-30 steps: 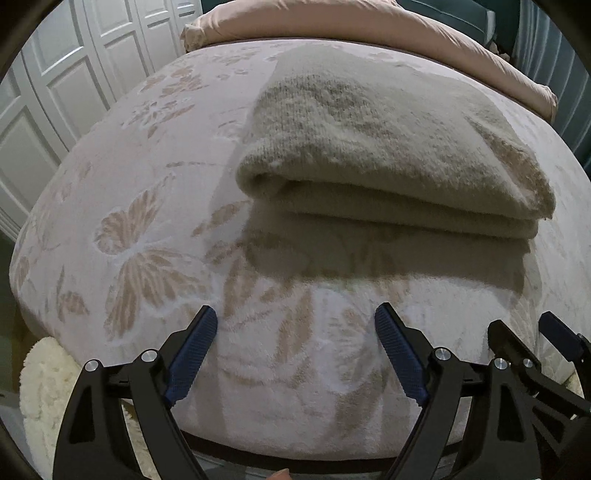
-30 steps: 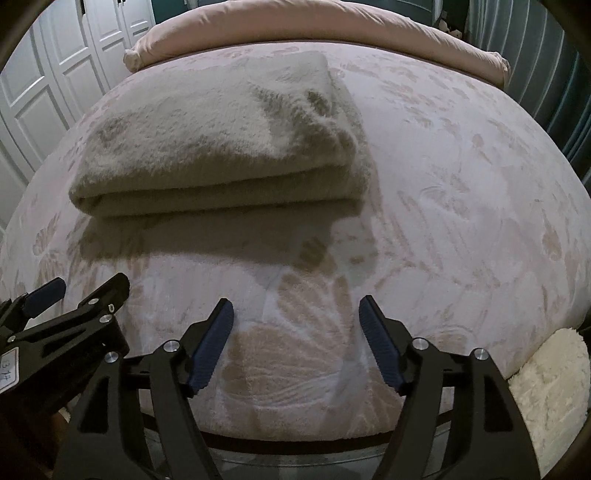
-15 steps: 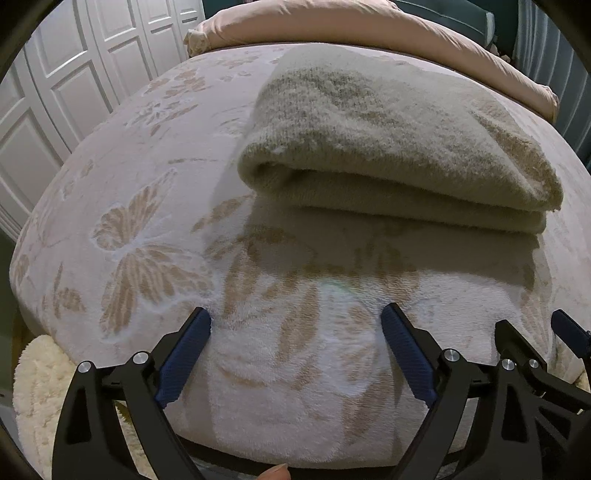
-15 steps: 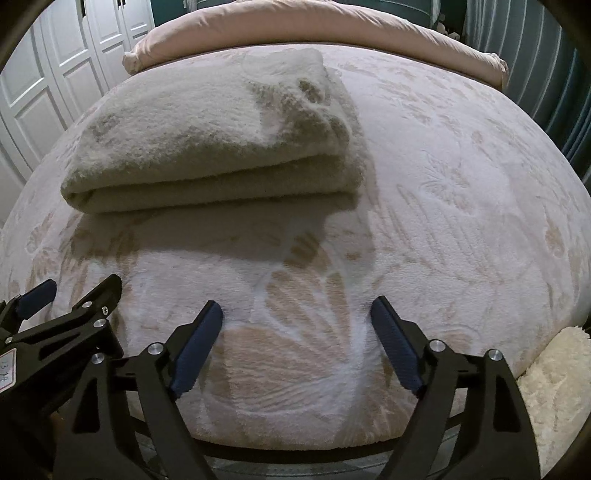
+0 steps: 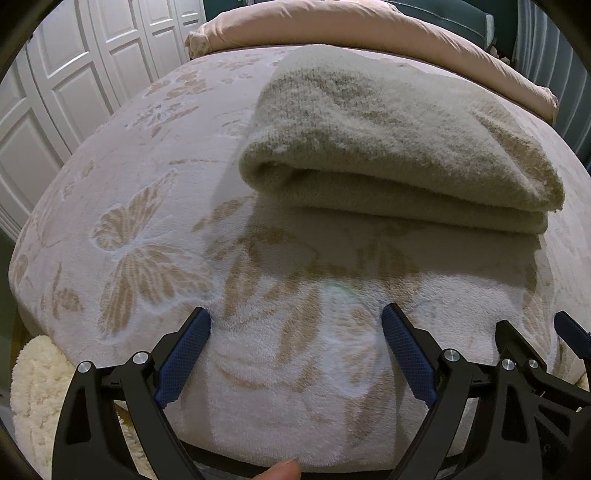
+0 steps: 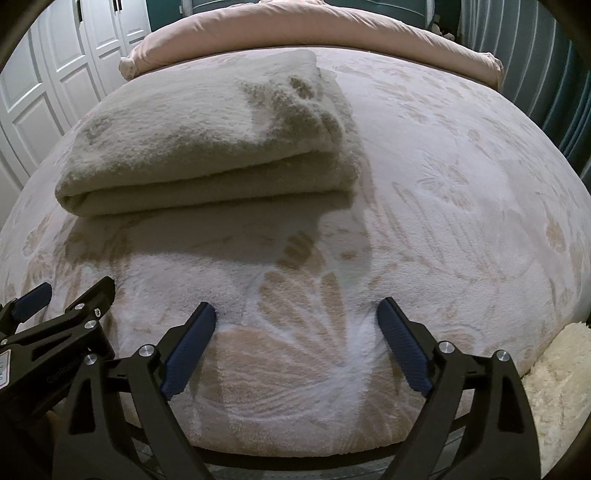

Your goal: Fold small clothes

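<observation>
Lying folded in thick layers on the bed: a fluffy beige knitted garment (image 5: 399,147), rounded fold edge turned toward both cameras, resting on the pale fleece bedspread with tan butterfly pattern (image 5: 147,258). Set roughly mid-bed, well short of the long pink bolster pillow (image 5: 369,33) along the far edge. Probably placed there as a finished or nearly finished fold, flat and squared so the stack keeps its shape on the soft surface.

Left hand-held gripper (image 5: 295,354) spread wide, blue ribbed pads apart, holding nothing, low over the near part of the bedspread and clear of the garment. Right hand-held gripper (image 6: 295,350) likewise wide and empty, just beside the left one, also apart from the cloth. Side by side and facing the folded edge, likely poised either to take the near fold or to back off; hard to judge which.

Not visible: the garment's far side, sleeves, collar or any feature telling what kind of clothing it is. Number of layers unclear, at least two seen at the near edge. Cream shaggy rug (image 6: 554,376) cut off at the lower corners. White panelled wardrobe doors (image 5: 74,81) bent by the lens. Fingertip (image 5: 280,470) barely in view at the bottom of the left view, rest of the hand hidden.
</observation>
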The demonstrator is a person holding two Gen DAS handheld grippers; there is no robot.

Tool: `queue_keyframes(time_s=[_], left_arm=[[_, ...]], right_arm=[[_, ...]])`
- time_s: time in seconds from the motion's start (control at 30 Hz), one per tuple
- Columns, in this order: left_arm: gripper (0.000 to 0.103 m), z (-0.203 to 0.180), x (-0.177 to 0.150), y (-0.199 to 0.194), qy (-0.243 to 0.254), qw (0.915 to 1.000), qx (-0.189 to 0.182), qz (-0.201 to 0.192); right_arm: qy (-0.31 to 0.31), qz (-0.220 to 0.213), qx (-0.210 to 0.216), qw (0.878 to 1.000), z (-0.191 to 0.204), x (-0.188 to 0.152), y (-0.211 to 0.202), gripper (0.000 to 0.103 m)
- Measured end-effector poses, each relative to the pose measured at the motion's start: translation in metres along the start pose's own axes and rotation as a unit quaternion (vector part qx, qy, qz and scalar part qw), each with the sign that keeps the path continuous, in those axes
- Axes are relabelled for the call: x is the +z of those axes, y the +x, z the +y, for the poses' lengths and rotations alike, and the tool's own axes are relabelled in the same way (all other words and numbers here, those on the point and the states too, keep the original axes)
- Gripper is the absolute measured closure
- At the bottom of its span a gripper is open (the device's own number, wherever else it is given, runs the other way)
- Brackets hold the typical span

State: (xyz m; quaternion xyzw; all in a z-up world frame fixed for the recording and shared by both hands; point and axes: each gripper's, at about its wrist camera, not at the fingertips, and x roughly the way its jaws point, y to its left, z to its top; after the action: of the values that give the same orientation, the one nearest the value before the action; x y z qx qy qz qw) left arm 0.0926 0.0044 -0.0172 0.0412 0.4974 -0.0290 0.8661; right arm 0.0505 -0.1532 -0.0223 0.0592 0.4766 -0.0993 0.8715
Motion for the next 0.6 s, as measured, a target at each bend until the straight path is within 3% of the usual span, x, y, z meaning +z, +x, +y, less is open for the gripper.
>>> queue_keyframes(time_s=[0.6], left_arm=[[0.011,0.0005,0.0001,0.0006,0.001,1.0000,0.000,0.000]], right_arm=[[0.000,0.001,-0.001,1.000,0.0019,-0.0001,0.0010,0.015]])
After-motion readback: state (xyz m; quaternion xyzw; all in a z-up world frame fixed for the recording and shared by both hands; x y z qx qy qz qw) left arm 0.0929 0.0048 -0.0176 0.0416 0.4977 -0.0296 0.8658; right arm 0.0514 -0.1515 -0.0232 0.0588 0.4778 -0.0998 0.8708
